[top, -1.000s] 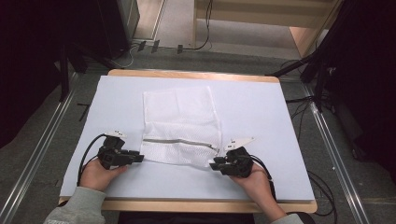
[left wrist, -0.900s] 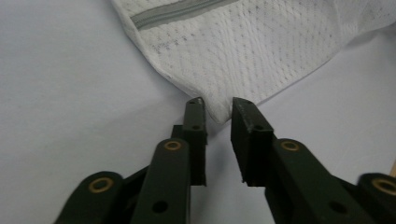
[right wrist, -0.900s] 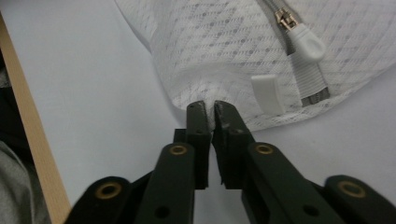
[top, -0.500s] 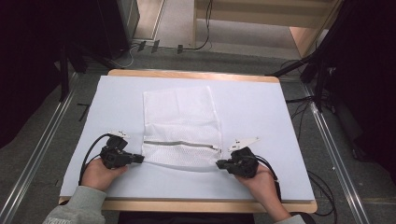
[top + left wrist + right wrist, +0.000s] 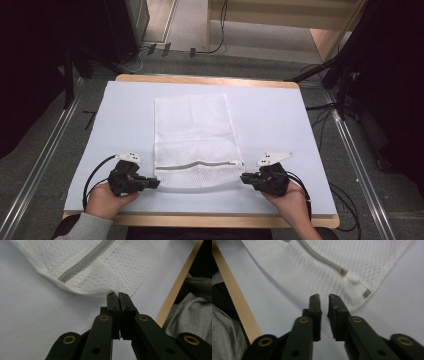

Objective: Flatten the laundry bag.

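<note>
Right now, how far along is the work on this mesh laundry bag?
Done: the mesh bag lies spread flat on the table, zipper closed. In hand: the left claw is pinching its near corner; the right claw is open beside the other corner. Left: gripping that corner.

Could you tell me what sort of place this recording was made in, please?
Probably a lab or workshop recording station: a wooden table under a white cover holds one mesh laundry bag, cables trail over grey flooring, and metal rails flank the table.

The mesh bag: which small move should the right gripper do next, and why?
Probably ease forward and shut on the mesh bag at its near corner. The right gripper is open with nothing between its jaws, while the left gripper already pinches the other corner.
</note>
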Action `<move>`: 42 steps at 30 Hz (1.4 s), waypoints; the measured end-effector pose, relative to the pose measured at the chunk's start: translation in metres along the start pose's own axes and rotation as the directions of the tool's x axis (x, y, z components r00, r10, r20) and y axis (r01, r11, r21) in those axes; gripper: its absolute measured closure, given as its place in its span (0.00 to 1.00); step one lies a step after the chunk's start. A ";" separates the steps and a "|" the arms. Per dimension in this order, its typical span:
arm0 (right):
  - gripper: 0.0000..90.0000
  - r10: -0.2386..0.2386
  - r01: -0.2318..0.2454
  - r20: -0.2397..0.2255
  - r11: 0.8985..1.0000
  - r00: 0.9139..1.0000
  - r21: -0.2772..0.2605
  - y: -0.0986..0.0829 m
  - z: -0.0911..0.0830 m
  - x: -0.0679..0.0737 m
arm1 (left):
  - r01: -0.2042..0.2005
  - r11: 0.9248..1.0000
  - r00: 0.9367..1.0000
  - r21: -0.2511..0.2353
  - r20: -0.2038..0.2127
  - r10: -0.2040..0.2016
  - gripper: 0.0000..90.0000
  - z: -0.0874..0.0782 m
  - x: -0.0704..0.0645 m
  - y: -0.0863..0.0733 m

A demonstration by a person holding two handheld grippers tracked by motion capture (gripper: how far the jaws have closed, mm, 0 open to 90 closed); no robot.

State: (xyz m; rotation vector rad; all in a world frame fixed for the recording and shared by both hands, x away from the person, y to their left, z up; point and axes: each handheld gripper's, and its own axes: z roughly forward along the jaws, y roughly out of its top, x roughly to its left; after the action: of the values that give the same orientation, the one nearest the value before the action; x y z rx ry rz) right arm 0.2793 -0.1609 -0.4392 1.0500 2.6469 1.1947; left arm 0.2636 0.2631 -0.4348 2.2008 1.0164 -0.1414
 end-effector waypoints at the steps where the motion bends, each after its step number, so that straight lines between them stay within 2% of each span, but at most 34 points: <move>1: 0.85 -0.006 0.006 -0.005 1.000 1.000 -0.006 0.000 0.000 0.000 | -0.005 1.000 1.000 -0.007 0.001 0.005 0.95 -0.001 -0.002 -0.001; 2: 0.80 -0.011 0.010 -0.016 0.999 1.000 -0.035 0.001 -0.004 0.000 | -0.012 1.000 1.000 -0.021 0.003 0.012 0.85 -0.002 -0.003 -0.002; 3: 0.80 -0.011 0.010 -0.016 0.999 1.000 -0.035 0.001 -0.004 0.000 | -0.009 0.999 1.000 -0.041 0.007 0.009 0.85 -0.004 -0.003 -0.002; 5: 0.76 -0.008 0.006 -0.016 0.996 1.000 -0.085 0.003 -0.006 -0.003 | -0.008 0.996 1.000 -0.087 -0.006 0.008 0.77 -0.009 -0.002 -0.002; 8: 0.74 0.001 -0.002 -0.008 0.993 1.000 -0.118 0.008 -0.004 -0.010 | 0.023 0.989 0.999 -0.148 -0.024 -0.027 0.73 -0.016 0.007 0.000; 10: 0.73 0.008 -0.008 -0.001 0.993 1.000 -0.121 0.010 -0.003 -0.013 | 0.054 0.986 0.998 -0.158 -0.034 -0.060 0.73 -0.018 0.014 0.004; 12: 0.73 0.019 -0.019 0.003 0.988 1.000 -0.152 0.017 0.001 -0.022 | 0.056 0.984 0.996 -0.169 -0.065 -0.067 0.72 -0.019 0.019 0.009; 13: 0.73 0.019 -0.019 0.003 0.988 1.000 -0.152 0.017 0.001 -0.022 | 0.058 0.984 0.995 -0.170 -0.076 -0.072 0.72 -0.019 0.022 0.012; 20: 0.73 0.070 -0.065 0.031 0.988 0.997 -0.141 0.035 0.023 -0.048 | 0.089 0.981 0.982 -0.172 -0.149 -0.115 0.66 -0.010 0.044 0.033; 22: 0.73 0.080 -0.074 0.042 0.989 0.996 -0.127 0.041 0.031 -0.054 | 0.114 0.977 0.979 -0.180 -0.146 -0.142 0.65 -0.007 0.054 0.038; 26: 0.72 0.108 -0.102 0.064 0.990 0.992 -0.094 0.052 0.050 -0.071 | 0.157 0.970 0.967 -0.187 -0.170 -0.190 0.62 0.000 0.071 0.048; 30: 0.70 0.116 -0.109 0.079 0.990 0.990 -0.086 0.059 0.059 -0.081 | 0.179 0.964 0.959 -0.195 -0.182 -0.215 0.62 0.006 0.085 0.057; 33: 0.69 0.120 -0.112 0.097 0.990 0.988 -0.083 0.066 0.066 -0.089 | 0.181 0.966 0.953 -0.184 -0.211 -0.219 0.62 0.011 0.093 0.063; 35: 0.69 0.121 -0.113 0.115 0.991 0.986 -0.073 0.070 0.071 -0.094 | 0.191 0.964 0.950 -0.186 -0.211 -0.229 0.62 0.014 0.097 0.065; 38: 0.68 0.129 -0.122 0.129 0.991 0.983 -0.059 0.073 0.077 -0.099 | 0.191 0.965 0.948 -0.181 -0.221 -0.229 0.62 0.018 0.102 0.068; 40: 0.68 0.126 -0.117 0.146 0.991 0.981 -0.069 0.073 0.079 -0.103 | 0.196 0.962 0.947 -0.191 -0.218 -0.236 0.62 0.020 0.106 0.069; 41: 0.67 0.136 -0.127 0.148 0.989 0.980 -0.073 0.074 0.081 -0.107 | 0.211 0.958 0.947 -0.193 -0.204 -0.250 0.62 0.023 0.108 0.070; 42: 0.67 0.136 -0.127 0.148 0.989 0.980 -0.073 0.074 0.081 -0.107 | 0.211 0.958 0.947 -0.193 -0.204 -0.250 0.64 0.023 0.108 0.070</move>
State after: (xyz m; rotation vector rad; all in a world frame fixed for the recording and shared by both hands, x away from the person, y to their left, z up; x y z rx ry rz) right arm 0.4279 -0.1381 -0.4685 1.2681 2.4423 1.1612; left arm 0.3913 0.2848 -0.4532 1.9693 1.3619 0.0910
